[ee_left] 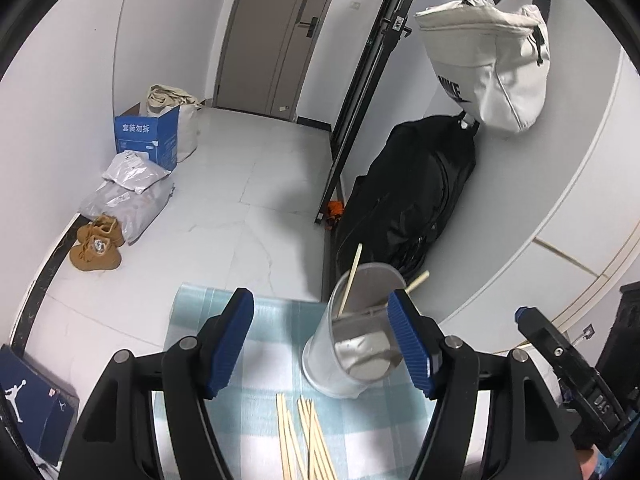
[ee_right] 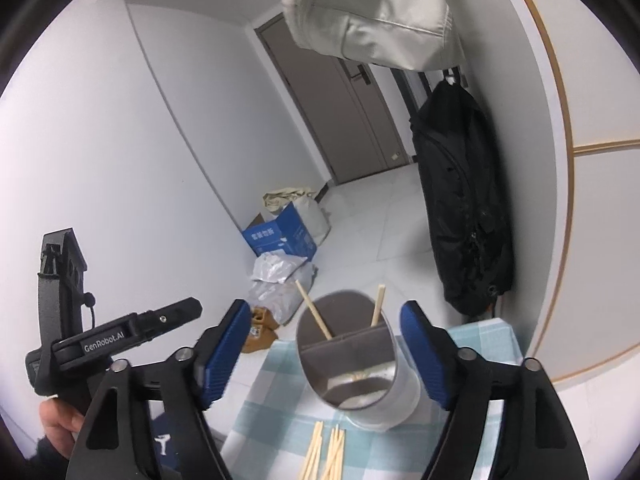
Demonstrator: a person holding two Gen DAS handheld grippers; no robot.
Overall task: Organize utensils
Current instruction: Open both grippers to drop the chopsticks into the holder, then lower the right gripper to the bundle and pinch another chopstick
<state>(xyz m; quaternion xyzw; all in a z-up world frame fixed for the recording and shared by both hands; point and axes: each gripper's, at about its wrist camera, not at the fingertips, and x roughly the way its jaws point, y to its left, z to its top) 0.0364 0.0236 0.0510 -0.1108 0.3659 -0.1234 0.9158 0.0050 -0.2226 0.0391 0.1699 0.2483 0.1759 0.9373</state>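
Observation:
A round metal utensil holder (ee_left: 352, 344) with a divider stands on a blue-checked cloth (ee_left: 260, 400). Two wooden chopsticks (ee_left: 354, 268) lean inside it. Several loose chopsticks (ee_left: 308, 436) lie on the cloth in front of the holder. My left gripper (ee_left: 319, 299) is open and holds nothing; its right pad (ee_left: 412, 344) overlaps the holder's right side in the picture. In the right wrist view, the holder (ee_right: 360, 368) sits ahead between the fingers of my open right gripper (ee_right: 325, 307), with a gap on each side. The loose chopsticks (ee_right: 328, 452) lie below it.
A black coat (ee_right: 464, 208) and a white bag (ee_left: 488, 60) hang on the wall at the right. On the floor lie a blue carton (ee_left: 146, 140), grey parcels (ee_left: 128, 196), tan shoes (ee_left: 96, 244) and a shoebox (ee_left: 32, 404). A hand (ee_right: 60, 424) holds the left gripper's handle.

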